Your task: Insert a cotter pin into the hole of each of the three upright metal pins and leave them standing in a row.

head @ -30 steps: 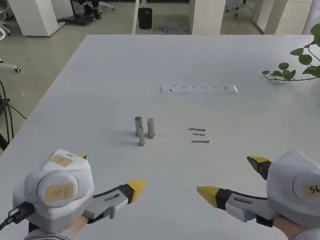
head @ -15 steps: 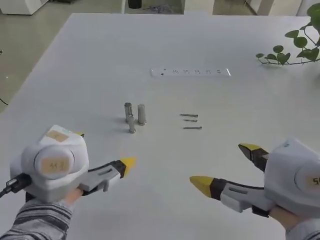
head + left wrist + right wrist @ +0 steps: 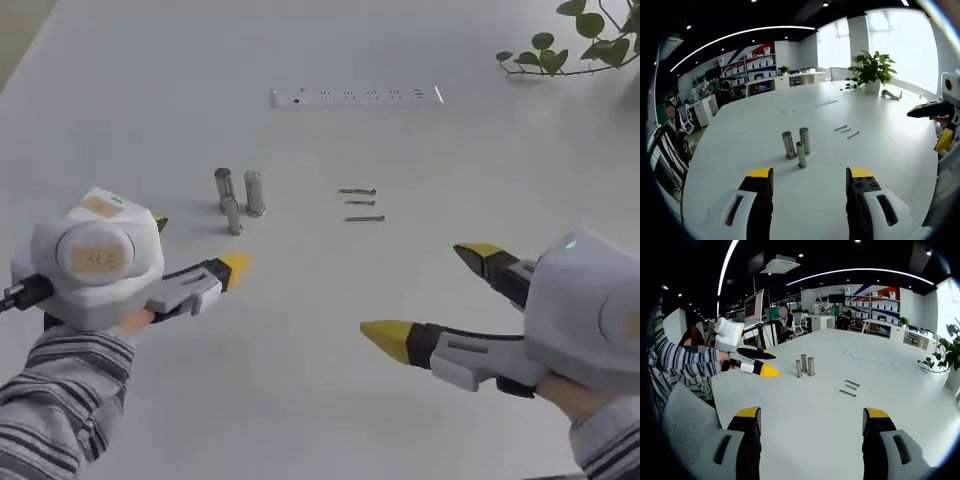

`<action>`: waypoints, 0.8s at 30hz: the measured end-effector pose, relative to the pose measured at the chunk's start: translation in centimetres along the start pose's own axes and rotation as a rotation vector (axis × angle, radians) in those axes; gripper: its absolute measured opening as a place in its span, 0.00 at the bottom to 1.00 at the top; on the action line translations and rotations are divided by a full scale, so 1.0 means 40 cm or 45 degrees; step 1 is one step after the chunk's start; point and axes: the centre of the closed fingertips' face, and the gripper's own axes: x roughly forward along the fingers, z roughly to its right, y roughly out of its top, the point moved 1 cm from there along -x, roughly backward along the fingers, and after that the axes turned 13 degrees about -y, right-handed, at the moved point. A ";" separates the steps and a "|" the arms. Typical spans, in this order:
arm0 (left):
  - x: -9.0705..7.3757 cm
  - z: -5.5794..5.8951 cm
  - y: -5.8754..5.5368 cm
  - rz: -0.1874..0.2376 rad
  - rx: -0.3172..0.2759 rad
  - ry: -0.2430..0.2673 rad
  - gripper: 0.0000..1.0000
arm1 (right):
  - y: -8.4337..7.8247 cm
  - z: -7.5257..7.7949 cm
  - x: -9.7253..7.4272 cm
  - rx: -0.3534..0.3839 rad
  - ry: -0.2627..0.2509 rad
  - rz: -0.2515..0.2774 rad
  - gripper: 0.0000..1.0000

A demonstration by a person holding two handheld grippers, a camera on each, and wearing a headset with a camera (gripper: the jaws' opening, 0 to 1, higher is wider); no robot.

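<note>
The left gripper (image 3: 197,243) hovers low over the white table (image 3: 300,400), its yellow-tipped jaws spread wide with nothing between them. Straight ahead of it, framed by the gap between its jaws in the left gripper view, stand the three metal pins (image 3: 801,154). All are upright and bunched in a tight triangle rather than a line: two taller ones side by side at the back and a shorter one just in front, nearest this gripper. Whether they touch one another cannot be told, and their holes are too small to make out. Past the metal pins and off to this gripper's right lie the three cotter pins (image 3: 846,130), flat on the table, roughly parallel and close together, loose and clearly apart from the metal pins. The right gripper (image 3: 428,290) is also held above the table with its jaws wide open and empty. In the right gripper view both groups fall within the gap between its jaws, the cotter pins ahead and slightly right of centre, the metal pins a little farther off and slightly left. To the left of the metal pins in that view is the left gripper, held by a person's arm in a striped sleeve (image 3: 60,400). Well beyond both grippers a white power strip (image 3: 355,96) lies flat on the table, and a leafy plant (image 3: 570,40) sits far ahead to the right gripper's right.
</note>
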 end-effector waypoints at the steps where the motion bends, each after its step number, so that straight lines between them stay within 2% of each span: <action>1: 0.009 -0.007 0.001 0.000 0.005 0.003 0.53 | 0.001 0.003 0.003 0.001 -0.001 -0.001 0.81; 5: 0.035 -0.030 0.000 -0.001 -0.005 -0.004 0.49 | 0.013 0.005 0.010 0.049 0.015 0.006 0.81; 15: 0.102 -0.091 -0.007 0.022 -0.016 -0.020 0.34 | 0.032 0.015 0.024 0.049 0.016 0.009 0.80; 20: 0.131 -0.093 -0.006 0.031 -0.017 -0.068 0.22 | 0.025 0.020 0.041 0.036 0.020 -0.012 0.80; 24: 0.153 -0.093 -0.011 0.014 0.009 -0.093 0.21 | 0.021 0.024 0.049 0.044 0.019 -0.023 0.79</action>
